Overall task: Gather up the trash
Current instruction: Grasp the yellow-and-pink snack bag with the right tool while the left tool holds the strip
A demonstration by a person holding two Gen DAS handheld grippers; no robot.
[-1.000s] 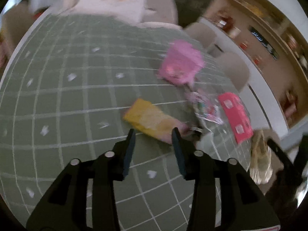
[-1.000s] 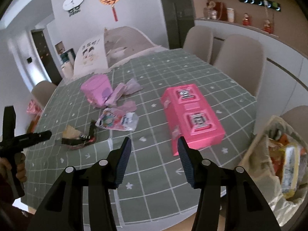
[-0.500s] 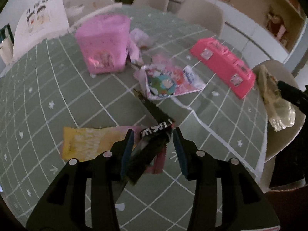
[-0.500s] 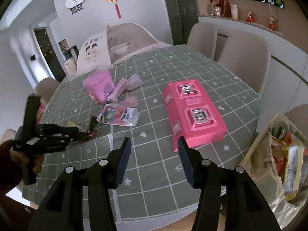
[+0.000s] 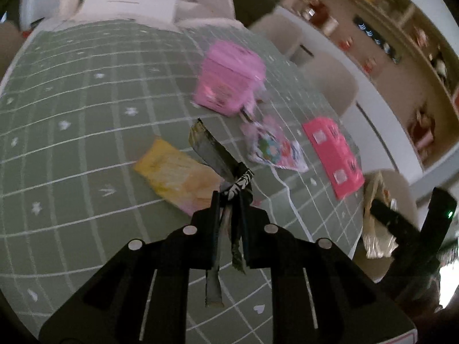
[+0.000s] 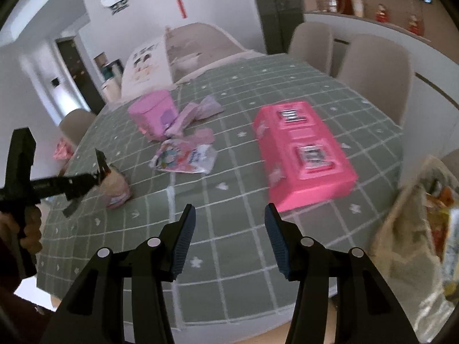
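Observation:
My left gripper [image 5: 231, 200] is shut on a dark wrapper [image 5: 213, 152] and holds it above the green checked table [image 5: 71, 109]. A yellow packet [image 5: 175, 172] lies just beyond it. A colourful packet [image 5: 275, 149], a pink tub [image 5: 229, 86] and a pink box [image 5: 332, 154] lie farther right. In the right wrist view my right gripper [image 6: 229, 223] is open and empty over the table's near edge, short of the pink box [image 6: 304, 154]. The left gripper [image 6: 86, 183] with the wrapper shows at far left. A trash bag [image 6: 424, 229] hangs at right.
Crumpled pink wrappers [image 6: 198, 111] lie by the pink tub [image 6: 153, 114]. The colourful packet [image 6: 186, 157] lies mid-table. Beige chairs [image 6: 373, 71] ring the table. The trash bag [image 5: 375, 218] shows beyond the table's right edge in the left wrist view.
My left gripper has shut on the dark wrapper and lifted it off the table, next to the yellow packet. My right gripper has stayed open and almost still.

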